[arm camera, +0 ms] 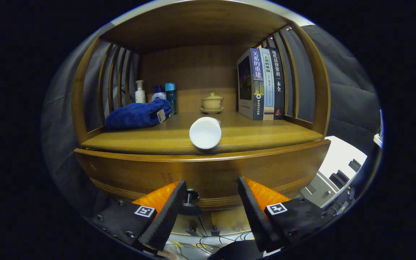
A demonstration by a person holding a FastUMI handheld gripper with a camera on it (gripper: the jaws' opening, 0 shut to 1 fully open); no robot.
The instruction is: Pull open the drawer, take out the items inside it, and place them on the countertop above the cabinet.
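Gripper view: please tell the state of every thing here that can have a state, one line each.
Gripper: open, fingers empty, close before the drawer front.
Drawer: shut; its dark knob by the left finger, not gripped.
White cylinder: lying on its side at the countertop edge.
Blue towel: bunched.
Lidded teacup: lid on.
Books: upright.
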